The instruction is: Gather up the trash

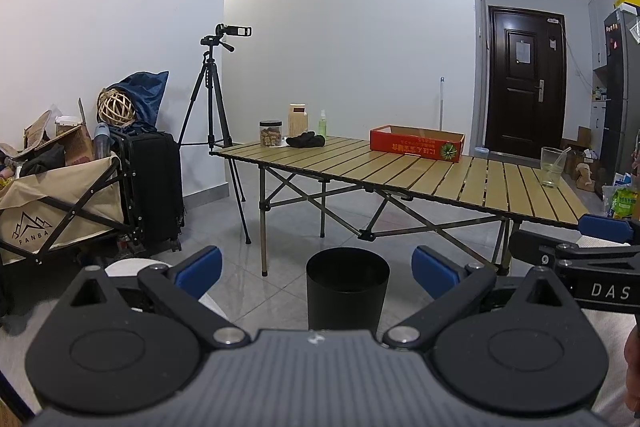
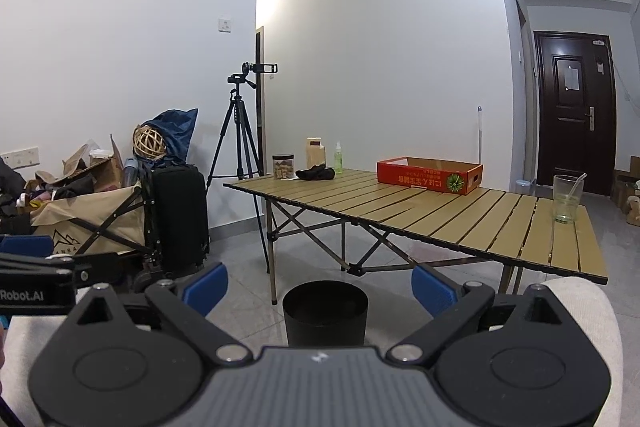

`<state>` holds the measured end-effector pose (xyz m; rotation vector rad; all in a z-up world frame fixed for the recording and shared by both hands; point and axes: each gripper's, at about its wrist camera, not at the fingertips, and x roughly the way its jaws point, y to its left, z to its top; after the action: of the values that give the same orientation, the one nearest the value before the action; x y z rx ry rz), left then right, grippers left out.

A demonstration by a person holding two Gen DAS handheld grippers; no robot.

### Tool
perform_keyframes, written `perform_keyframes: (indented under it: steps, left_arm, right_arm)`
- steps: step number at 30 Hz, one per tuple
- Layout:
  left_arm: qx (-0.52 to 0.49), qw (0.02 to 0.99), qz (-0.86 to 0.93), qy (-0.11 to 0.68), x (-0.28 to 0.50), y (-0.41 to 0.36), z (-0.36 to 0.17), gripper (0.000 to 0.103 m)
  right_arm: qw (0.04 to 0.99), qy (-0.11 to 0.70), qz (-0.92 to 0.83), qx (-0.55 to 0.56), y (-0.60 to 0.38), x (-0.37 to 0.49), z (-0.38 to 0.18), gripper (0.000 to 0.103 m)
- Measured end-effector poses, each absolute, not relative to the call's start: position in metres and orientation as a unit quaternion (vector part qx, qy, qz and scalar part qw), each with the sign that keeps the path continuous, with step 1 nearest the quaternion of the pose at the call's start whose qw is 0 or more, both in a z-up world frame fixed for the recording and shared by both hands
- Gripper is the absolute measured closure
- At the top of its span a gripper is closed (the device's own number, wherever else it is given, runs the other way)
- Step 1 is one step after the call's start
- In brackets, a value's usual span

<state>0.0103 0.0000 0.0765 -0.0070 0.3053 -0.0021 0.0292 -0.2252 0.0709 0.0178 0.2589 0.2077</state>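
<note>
A black round trash bin [image 1: 347, 291] stands on the tiled floor in front of the folding table; it also shows in the right wrist view [image 2: 325, 313]. My left gripper [image 1: 318, 271] is open and empty, low and a short way back from the bin. My right gripper [image 2: 320, 287] is open and empty too, beside the left one. On the table [image 1: 404, 173] are a red cardboard tray box [image 1: 416, 143], a clear plastic cup with a straw [image 1: 554, 167], a black crumpled item [image 1: 306, 140], a snack jar [image 1: 271, 133] and a green spray bottle [image 1: 322, 125].
A tripod with a camera [image 1: 216, 95] stands left of the table. A black suitcase [image 1: 154, 187] and a beige wagon full of clutter [image 1: 60, 199] are at the left. A dark door [image 1: 524, 87] and a fridge [image 1: 618, 99] are at the right.
</note>
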Motion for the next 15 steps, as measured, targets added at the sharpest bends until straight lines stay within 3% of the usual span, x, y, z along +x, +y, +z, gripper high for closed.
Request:
perform_keyframes:
  steps: [15]
  left_arm:
    - [0.004,0.988,-0.005,0.151,0.0132,0.0003,0.0784,0.0]
  right_arm:
    - [0.986,0.124,0.114,0.004,-0.2261,0.0307,0.0702,0.004]
